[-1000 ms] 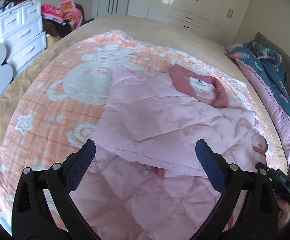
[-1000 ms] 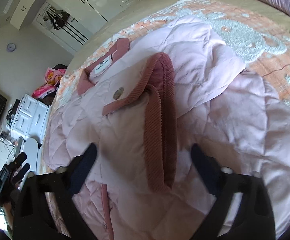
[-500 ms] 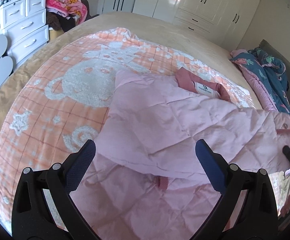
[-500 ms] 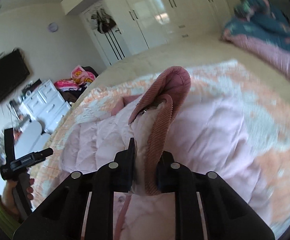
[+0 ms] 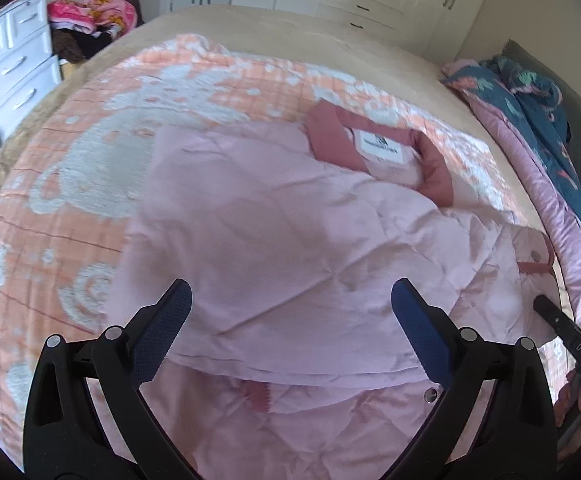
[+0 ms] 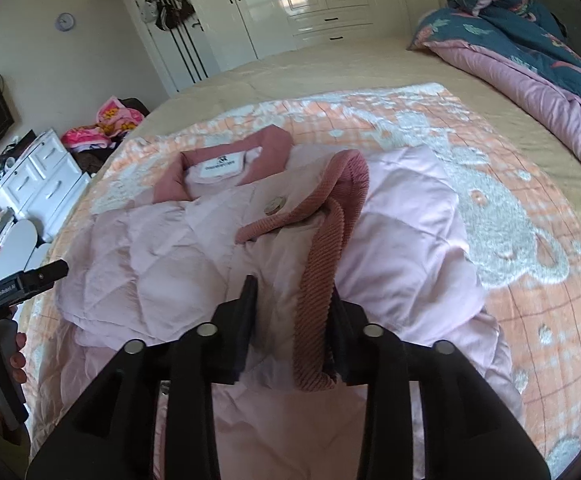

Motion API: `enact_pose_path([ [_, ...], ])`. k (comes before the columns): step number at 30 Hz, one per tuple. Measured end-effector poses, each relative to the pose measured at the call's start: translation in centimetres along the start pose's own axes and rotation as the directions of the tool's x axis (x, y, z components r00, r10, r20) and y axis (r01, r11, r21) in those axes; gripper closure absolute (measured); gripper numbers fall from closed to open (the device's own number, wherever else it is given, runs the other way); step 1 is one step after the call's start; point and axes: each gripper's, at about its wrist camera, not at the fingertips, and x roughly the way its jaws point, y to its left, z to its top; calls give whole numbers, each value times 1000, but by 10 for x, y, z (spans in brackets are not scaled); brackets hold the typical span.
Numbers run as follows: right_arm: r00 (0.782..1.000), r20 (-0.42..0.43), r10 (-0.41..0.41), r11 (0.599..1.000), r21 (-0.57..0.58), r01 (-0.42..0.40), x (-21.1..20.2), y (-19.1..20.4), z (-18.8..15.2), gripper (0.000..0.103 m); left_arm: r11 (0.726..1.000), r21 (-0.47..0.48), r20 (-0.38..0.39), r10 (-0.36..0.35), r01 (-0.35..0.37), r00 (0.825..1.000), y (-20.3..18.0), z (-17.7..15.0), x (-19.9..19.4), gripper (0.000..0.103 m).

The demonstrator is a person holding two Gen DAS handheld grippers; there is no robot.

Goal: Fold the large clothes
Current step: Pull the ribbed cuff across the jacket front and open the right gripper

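The pink jacket (image 5: 290,240) lies spread in the middle of the bear blanket (image 5: 70,208), with its collar (image 5: 330,136) toward the blanket's far edge and one sleeve folded in across the body. The corduroy cuff (image 6: 318,280) of that sleeve arches up above the blanket's middle.

The fingers of my right gripper (image 6: 293,292) have just been opening. They stand partly apart with the cuff and a bunch of sleeve fabric between them. As far as I can judge, the pads no longer pinch it. The fingers of my left gripper (image 5: 290,286) are spread wide with nothing between them, and they hover over the jacket toward the blanket's near edge.

The padding worries me most. This fabric is puffy and springy, and the cuff stands in a loop instead of lying flat, so once I let go the sleeve could roll back out toward the blanket's side. The ribbed cuff sits right against one of my right fingers. If I pull away at an angle it may catch and drag the whole fold with it. My left fingers pin nothing, so nothing keeps the body of the jacket from sliding on the blanket if that tug comes. I would also watch the snap (image 6: 274,204), which could snag.
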Motion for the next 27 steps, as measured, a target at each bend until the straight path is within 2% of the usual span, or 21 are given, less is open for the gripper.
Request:
enact_pose_path([
  [2,1000,7,-26,1000,1,26,-4,-1,0,50,1000,13,-23,-5,5,1000,-5,-3,9,9],
  [4,998,38,-58,998,0,58,-13,-4,0,44,1000,19,-40,-5,6,999,-6,-5,16,9],
  [6,995,64,-78,997,-1,78,-21,-4,2,43,1000,19,-62,-1,2,998,-5,-7,26,9],
  [9,994,82,-66,997,-27,69,-26,0,7,40,1000,15,-83,1,0,997,-1,-10,37,9],
  [12,996,78,-45,994,-97,53,-24,20,13,34,1000,-9,-98,-16,16,995,8,-12,48,9],
  [14,998,56,-25,987,-156,33,-17,36,17,30,1000,-5,-98,-18,17,995,10,-13,52,8],
  [19,1000,3,6,955,-296,-5,6,80,19,29,999,-3,-99,-33,32,995,14,-15,57,8],
  [22,999,-39,3,941,-337,-16,25,97,19,29,999,-6,-97,-38,37,995,15,-15,57,8],
  [24,997,-77,-4,935,-355,-24,41,103,17,28,999,-5,-94,-40,40,995,15,-15,56,8],
  [27,984,-164,-70,924,-381,2,73,104,7,25,999,-6,-89,-44,43,995,15,-16,56,8],
])
